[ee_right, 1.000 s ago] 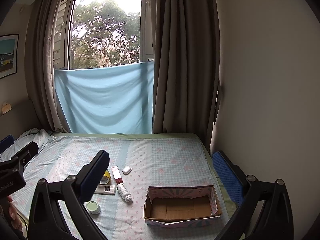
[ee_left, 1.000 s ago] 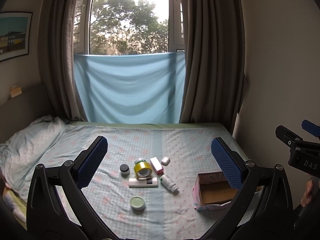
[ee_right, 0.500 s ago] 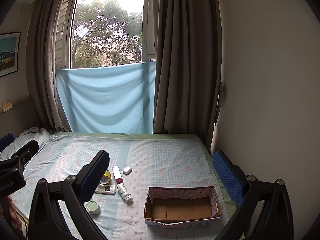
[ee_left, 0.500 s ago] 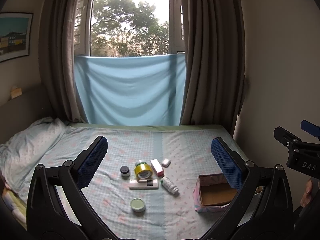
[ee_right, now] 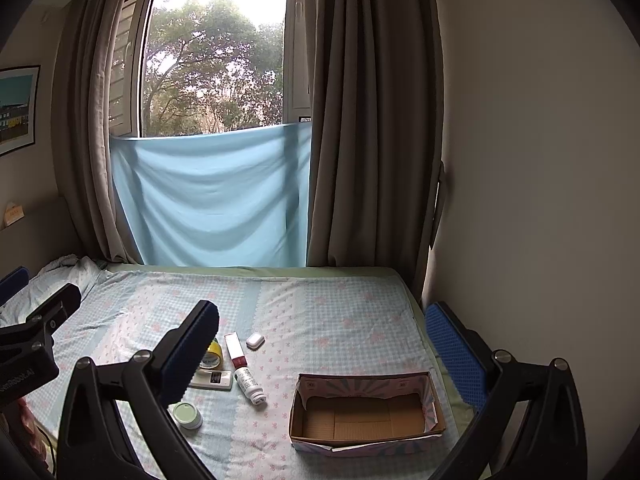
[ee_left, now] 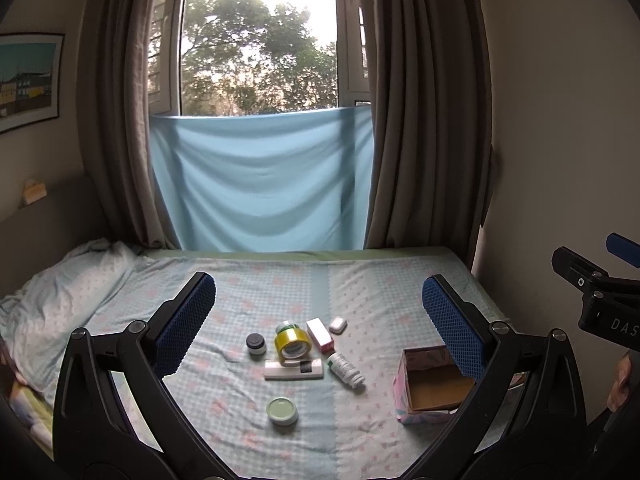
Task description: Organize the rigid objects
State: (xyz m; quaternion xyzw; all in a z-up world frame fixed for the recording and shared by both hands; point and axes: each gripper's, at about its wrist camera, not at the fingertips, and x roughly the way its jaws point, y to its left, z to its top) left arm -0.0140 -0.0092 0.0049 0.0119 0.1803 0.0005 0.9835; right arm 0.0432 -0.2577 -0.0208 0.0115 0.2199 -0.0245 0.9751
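Observation:
Small items lie grouped on the bed: a yellow tape roll (ee_left: 293, 343), a white remote (ee_left: 294, 370), a white pill bottle (ee_left: 345, 369) on its side, a pink-and-white box (ee_left: 319, 335), a white earbud case (ee_left: 338, 325), a dark-lidded jar (ee_left: 255, 343) and a green-lidded jar (ee_left: 282, 410). An empty cardboard box (ee_right: 366, 412) stands to their right. My left gripper (ee_left: 318, 322) hangs open above the bed, holding nothing. My right gripper (ee_right: 320, 350) is open too, well above the box (ee_left: 430, 388), with the pill bottle (ee_right: 250, 385) and earbud case (ee_right: 255, 340) below.
The bed (ee_left: 256, 284) has a checked blue sheet, with a rumpled pillow (ee_left: 60, 292) at the left. A wall (ee_right: 540, 200) runs along the bed's right side. Curtains (ee_left: 424, 120) and a blue cloth (ee_left: 260, 180) hang at the back.
Both views have shifted slightly, with the objects sitting a little lower and closer in frame. Neither gripper has opened or shut, and nothing on the bed has moved.

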